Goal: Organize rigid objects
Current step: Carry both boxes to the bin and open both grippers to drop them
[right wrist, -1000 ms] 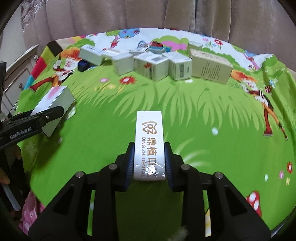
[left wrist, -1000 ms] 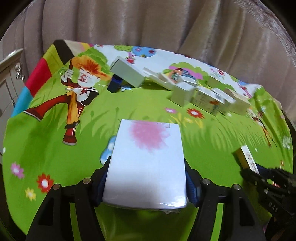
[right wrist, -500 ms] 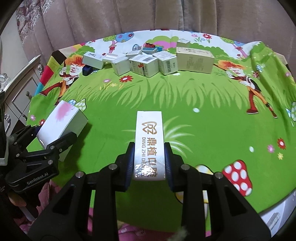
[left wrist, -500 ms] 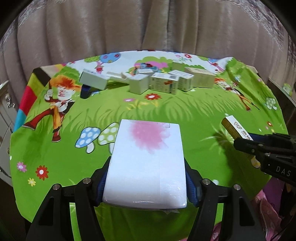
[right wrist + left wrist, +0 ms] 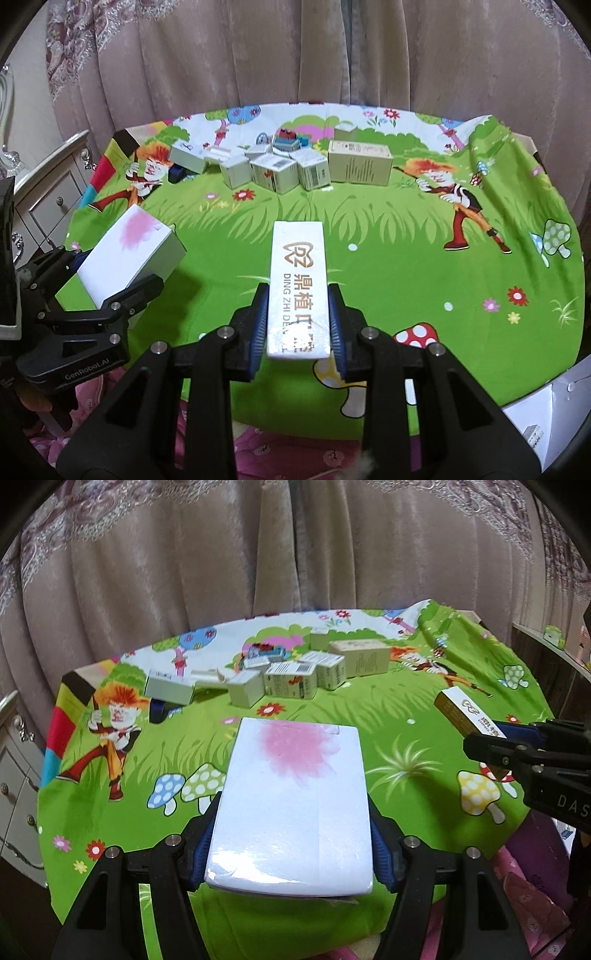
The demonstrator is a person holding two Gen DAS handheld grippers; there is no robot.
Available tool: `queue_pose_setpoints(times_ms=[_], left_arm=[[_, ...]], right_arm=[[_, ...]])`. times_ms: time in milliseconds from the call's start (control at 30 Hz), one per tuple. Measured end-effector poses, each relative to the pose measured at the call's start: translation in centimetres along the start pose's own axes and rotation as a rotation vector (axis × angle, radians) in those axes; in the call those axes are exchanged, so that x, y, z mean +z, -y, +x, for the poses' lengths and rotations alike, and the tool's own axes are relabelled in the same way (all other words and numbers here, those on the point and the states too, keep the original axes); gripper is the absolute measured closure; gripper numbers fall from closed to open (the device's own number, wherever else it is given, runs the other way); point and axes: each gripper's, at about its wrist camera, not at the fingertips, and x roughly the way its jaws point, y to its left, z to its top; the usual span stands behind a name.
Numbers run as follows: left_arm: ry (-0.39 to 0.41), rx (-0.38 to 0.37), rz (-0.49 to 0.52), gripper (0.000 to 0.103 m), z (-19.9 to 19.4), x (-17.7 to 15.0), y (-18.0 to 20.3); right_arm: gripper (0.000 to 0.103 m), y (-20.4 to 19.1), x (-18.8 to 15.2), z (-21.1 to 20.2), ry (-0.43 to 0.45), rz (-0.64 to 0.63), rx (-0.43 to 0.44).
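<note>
L gripper (image 5: 291,845) grips pink-stained box (image 5: 295,794) — R gripper (image 5: 297,328) grips dental box (image 5: 297,280).

Row of boxes (image 5: 280,168) blocks far side; near tablecloth (image 5: 388,236) open.

The white box (image 5: 291,805) bears a pink blotch. The slim box (image 5: 298,284) is white with gold lettering. The tablecloth (image 5: 388,240) is bright green with cartoon mushrooms.

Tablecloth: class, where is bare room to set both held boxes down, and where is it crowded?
Free: the broad green stretch of tablecloth between the row of boxes at the far side and the near edge, under the white pink-blotched box and the slim lettered box. Crowded: that far row, boxes packed side by side.
</note>
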Motion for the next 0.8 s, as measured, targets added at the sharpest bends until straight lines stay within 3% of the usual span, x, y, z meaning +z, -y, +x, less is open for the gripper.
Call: queue_pose_setpoints(times_ms=[500,800], left_arm=[[0.097,-0.045,0.066,0.035,-3.4,1.3,3.7],[0.129,-0.106,0.163,0.035,-4.6,2.6,8.1]], right_arm=[[0.069,1.8,-0.8,-5.6,0.129,-0.004,-0.05],[0.069,5.5,-2.3,-8.6,0.166,0.064,-0.1]])
